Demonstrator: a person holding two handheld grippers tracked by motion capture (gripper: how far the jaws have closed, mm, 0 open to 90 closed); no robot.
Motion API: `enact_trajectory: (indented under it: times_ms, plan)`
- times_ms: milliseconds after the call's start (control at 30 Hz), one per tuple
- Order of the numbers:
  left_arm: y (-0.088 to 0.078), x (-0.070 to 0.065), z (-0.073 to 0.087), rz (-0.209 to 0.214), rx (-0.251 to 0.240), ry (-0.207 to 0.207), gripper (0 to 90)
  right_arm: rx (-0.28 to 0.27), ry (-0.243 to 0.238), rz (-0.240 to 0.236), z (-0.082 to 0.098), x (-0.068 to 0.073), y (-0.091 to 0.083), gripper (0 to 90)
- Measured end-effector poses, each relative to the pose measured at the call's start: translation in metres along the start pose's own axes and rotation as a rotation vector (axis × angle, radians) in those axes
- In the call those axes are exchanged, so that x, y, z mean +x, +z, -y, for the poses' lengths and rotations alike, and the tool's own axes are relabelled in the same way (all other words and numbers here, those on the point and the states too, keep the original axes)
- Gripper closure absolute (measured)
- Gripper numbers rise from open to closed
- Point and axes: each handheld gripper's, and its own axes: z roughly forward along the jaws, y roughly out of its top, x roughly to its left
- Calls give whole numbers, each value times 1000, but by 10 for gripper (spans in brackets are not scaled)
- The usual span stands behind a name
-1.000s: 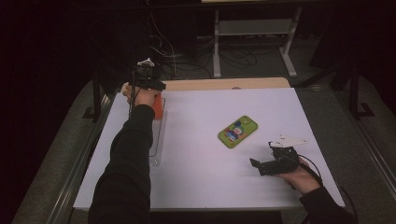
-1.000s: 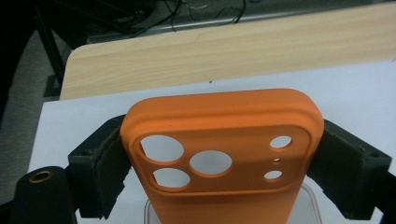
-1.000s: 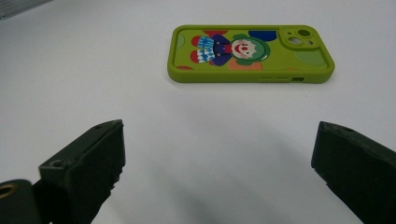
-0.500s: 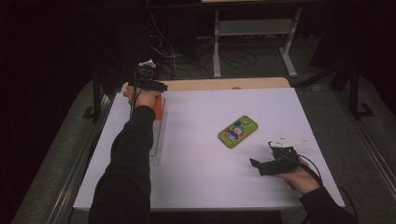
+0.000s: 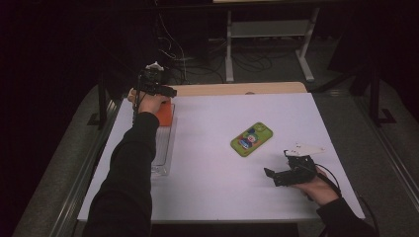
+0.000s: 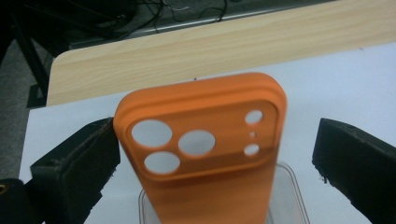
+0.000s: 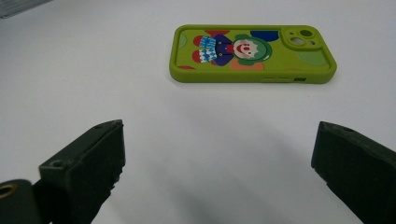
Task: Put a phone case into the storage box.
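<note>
Right gripper [image 5: 284,173] rests near the table's [image 5: 207,197] front edge, jaws wide, nothing between them; green phone case [image 7: 252,53] lies flat just beyond it. Farther off, left gripper [image 5: 154,89] has just been opening, pads clear of the orange phone case [image 6: 205,154] standing in the clear tray [image 5: 163,148]. Risk, as I read it: case looks tilted and unsupported, so a jaw brushing it on withdrawal could tip it out
</note>
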Motion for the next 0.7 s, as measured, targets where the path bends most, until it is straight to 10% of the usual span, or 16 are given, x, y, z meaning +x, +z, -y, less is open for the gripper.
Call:
enact_trajectory:
  times_ms: [700]
  plan:
    - [-81,-10,29,334,-123,184,4,-7,12,6,-3,5,-3,20]
